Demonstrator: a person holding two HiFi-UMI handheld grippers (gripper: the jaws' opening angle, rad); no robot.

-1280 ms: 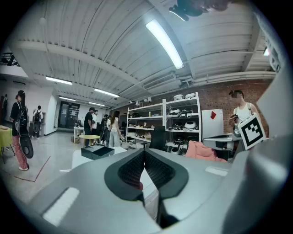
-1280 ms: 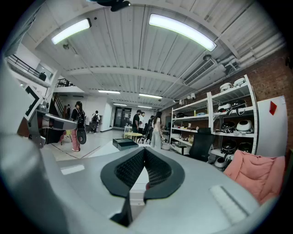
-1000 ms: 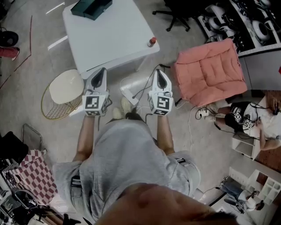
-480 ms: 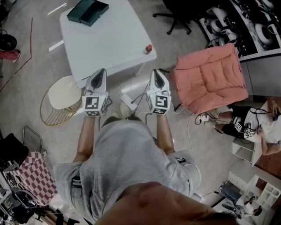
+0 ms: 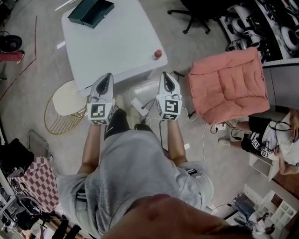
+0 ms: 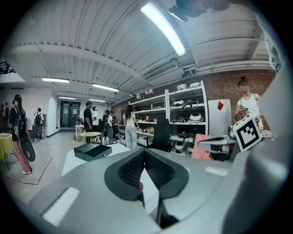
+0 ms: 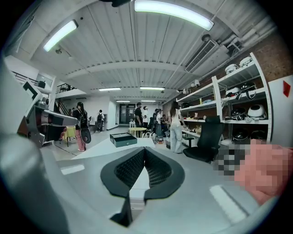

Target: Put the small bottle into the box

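The small bottle (image 5: 158, 54), clear with a red cap, stands near the near right corner of the white table (image 5: 117, 42). The dark green box (image 5: 91, 11) lies with its lid open at the table's far left; it also shows in the left gripper view as the box (image 6: 93, 151) and in the right gripper view as the box (image 7: 123, 139). My left gripper (image 5: 106, 77) and right gripper (image 5: 167, 74) hang side by side before the table's near edge, short of the bottle. Both are shut, pads together, with nothing held.
A pink cushioned seat (image 5: 229, 84) sits right of the table. Left of the table's front stands a gold wire stool (image 5: 65, 105). Cables and a power strip (image 5: 140, 105) lie on the floor under the table's edge. A seated person (image 5: 275, 135) is at far right.
The person has stepped a little toward the table: the table and bottle sit slightly nearer the grippers. Both grippers stay shut and level.
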